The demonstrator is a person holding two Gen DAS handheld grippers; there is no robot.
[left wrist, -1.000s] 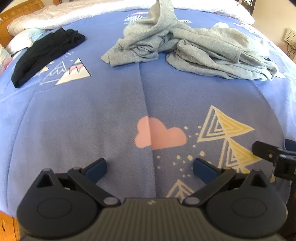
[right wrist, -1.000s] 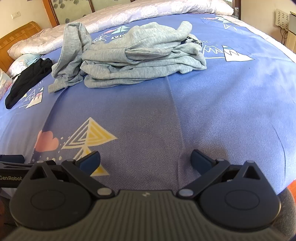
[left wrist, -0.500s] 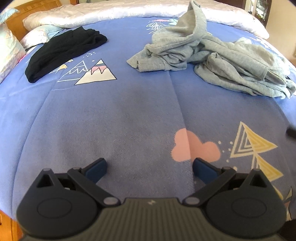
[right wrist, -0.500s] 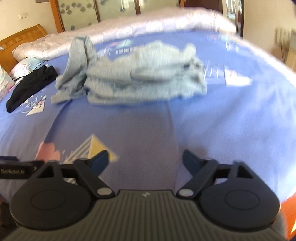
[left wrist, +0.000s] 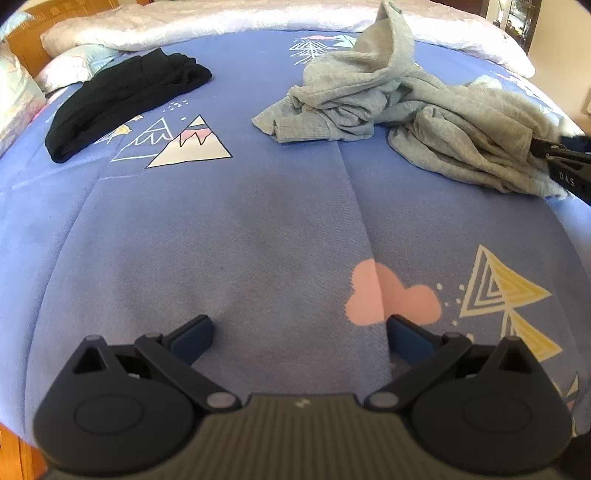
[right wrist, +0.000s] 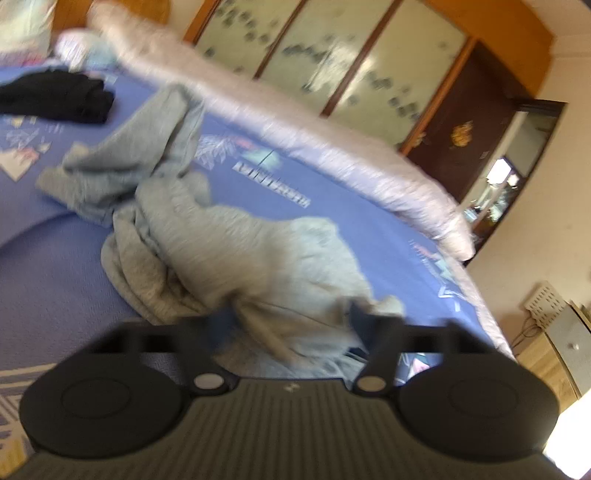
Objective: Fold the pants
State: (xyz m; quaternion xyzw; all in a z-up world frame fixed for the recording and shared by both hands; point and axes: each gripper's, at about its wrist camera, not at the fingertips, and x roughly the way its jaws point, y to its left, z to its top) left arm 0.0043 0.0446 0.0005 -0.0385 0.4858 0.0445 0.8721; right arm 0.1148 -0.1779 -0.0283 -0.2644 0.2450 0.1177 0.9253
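Observation:
Crumpled grey pants (left wrist: 417,114) lie in a heap on the blue bedspread (left wrist: 258,229), at the upper right of the left wrist view. My left gripper (left wrist: 299,332) is open and empty, low over the bare spread well short of the pants. My right gripper (right wrist: 288,317) is open, its fingers reaching over the near edge of the grey pants (right wrist: 240,251); that view is blurred. The right gripper also shows at the right edge of the left wrist view (left wrist: 565,162), at the pants' right end.
A black garment (left wrist: 122,99) lies at the far left of the bed, near pillows (left wrist: 74,66). A white quilt (left wrist: 258,18) runs along the far edge. Wardrobe doors (right wrist: 332,55) and a wooden cabinet (right wrist: 554,339) stand beyond the bed's right side.
My right gripper has swung fast forward and to the right, up to the grey pants. My left gripper has shifted left and slightly forward, staying open.

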